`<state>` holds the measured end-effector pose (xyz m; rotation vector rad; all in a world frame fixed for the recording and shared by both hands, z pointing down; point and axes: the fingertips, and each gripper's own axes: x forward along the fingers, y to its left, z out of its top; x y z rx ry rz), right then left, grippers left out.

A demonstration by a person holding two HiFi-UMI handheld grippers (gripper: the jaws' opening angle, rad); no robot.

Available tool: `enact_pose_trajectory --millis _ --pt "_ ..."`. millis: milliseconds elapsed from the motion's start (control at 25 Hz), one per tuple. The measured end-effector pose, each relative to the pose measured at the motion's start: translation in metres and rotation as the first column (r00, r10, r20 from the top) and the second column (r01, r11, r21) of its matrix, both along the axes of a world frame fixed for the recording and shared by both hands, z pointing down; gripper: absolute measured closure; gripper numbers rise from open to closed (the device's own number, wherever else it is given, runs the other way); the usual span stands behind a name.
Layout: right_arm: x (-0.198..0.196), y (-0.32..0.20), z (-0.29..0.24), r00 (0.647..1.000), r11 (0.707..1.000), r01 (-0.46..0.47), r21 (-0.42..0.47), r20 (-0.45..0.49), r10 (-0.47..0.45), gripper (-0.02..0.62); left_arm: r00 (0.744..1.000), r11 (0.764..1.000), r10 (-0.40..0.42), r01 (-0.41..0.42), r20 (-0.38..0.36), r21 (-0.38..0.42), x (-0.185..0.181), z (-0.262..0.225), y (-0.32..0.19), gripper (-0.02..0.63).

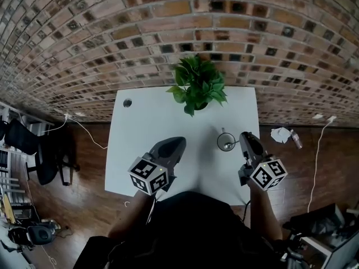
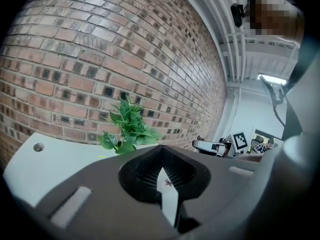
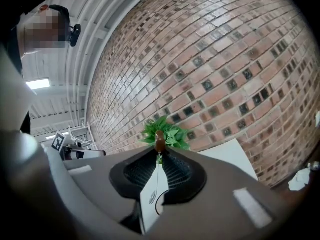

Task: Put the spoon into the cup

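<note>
right claw: your right gripper (image 3: 159, 153) has its jaws closed to a thin wedge, pinching the spoon (image 3: 159, 141) right at the tips. The brown end sticks up past them.
spoon detail: a hair-thin stem runs down the gap to a small loop. It's too fine to tell whether that loop is the bowl.
left claw: your left gripper (image 2: 161, 149) has its tips together with nothing between them. Only white table shows through the slit, plus one dark speck I can't identify.
cup: the glass cup (image 1: 219, 140) stands on the table just left of the right gripper (image 1: 245, 134) tips. It doesn't show in the right gripper view.
spoon vs cup: the head view is too small to show the spoon. There's a pale glint inside the cup and I can't tell what it is.
left position: the left gripper (image 1: 180, 140) is over mid-table, well left of the cup.
hidden: both gripper bodies fill the lower half of their own views and cover the near table.
table: the table (image 1: 140, 150) is white, with a round hole (image 1: 127, 102) near the far left corner.
plant: the plant (image 1: 197, 84) sits at the far edge against the wall, beyond both claws (image 2: 127, 129) (image 3: 165, 133).
wall: a brick wall (image 1: 168, 32) backs the table.
floor: crumpled paper (image 1: 280, 134) lies to the right of the table and a dark chair (image 1: 45, 156) stands to the left.
</note>
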<state>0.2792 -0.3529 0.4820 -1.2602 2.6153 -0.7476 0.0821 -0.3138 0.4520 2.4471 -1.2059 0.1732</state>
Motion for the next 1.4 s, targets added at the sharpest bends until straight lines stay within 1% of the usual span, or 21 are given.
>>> enact_pose_trajectory --millis 120,280,400,480,600,800,1000,1160,1320,1400 --pt "-0.004 -0.004 0.007 1.0 1.0 0.015 0.004 -0.002 -0.015 0.554 1.0 1.0 -0.018 0.018 -0.006 -0.005 0.003 0.004 -0.008 0.612" --pt "-0.011 -0.006 0.015 1.0 1.0 0.022 -0.018 0.009 -0.022 0.554 0.998 0.999 -0.043 0.041 -0.048 -0.032 0.005 0.007 -0.014 0.612" --pt "-0.016 -0.008 0.018 0.999 0.999 0.033 -0.015 0.004 -0.033 0.554 0.998 0.998 -0.06 0.06 -0.009 -0.033 0.003 0.015 -0.019 0.612" --pt "-0.02 -0.009 0.023 0.999 0.999 0.043 -0.019 0.001 -0.043 0.554 0.996 0.995 -0.089 0.089 0.015 -0.037 -0.002 0.025 -0.025 0.612" --pt "-0.023 -0.009 0.029 0.998 0.998 0.055 -0.028 0.0 -0.055 0.554 0.992 0.99 -0.127 0.127 0.012 -0.06 -0.01 0.036 -0.026 0.612" --pt "-0.022 -0.011 0.037 0.998 0.997 0.06 -0.046 -0.002 -0.061 0.554 0.994 0.99 -0.105 0.106 0.015 -0.088 -0.009 0.044 -0.019 0.612" --pt "-0.02 -0.015 0.046 0.999 0.997 0.044 -0.063 -0.004 -0.045 0.554 0.993 0.986 -0.114 0.112 -0.013 -0.121 -0.012 0.047 -0.011 0.612" --pt "-0.02 -0.015 0.054 0.999 0.996 0.044 -0.074 -0.003 -0.044 0.552 0.995 0.986 -0.102 0.1 -0.013 -0.131 -0.009 0.049 -0.004 0.612" --pt "-0.029 -0.011 0.055 0.997 0.995 0.076 -0.059 -0.022 -0.078 0.552 0.996 0.988 -0.091 0.088 -0.021 -0.124 -0.004 0.046 -0.002 0.612" --pt "-0.032 -0.009 0.057 0.996 0.995 0.076 -0.064 -0.03 -0.078 0.552 0.996 0.989 -0.084 0.081 -0.02 -0.12 -0.001 0.044 -0.001 0.612"
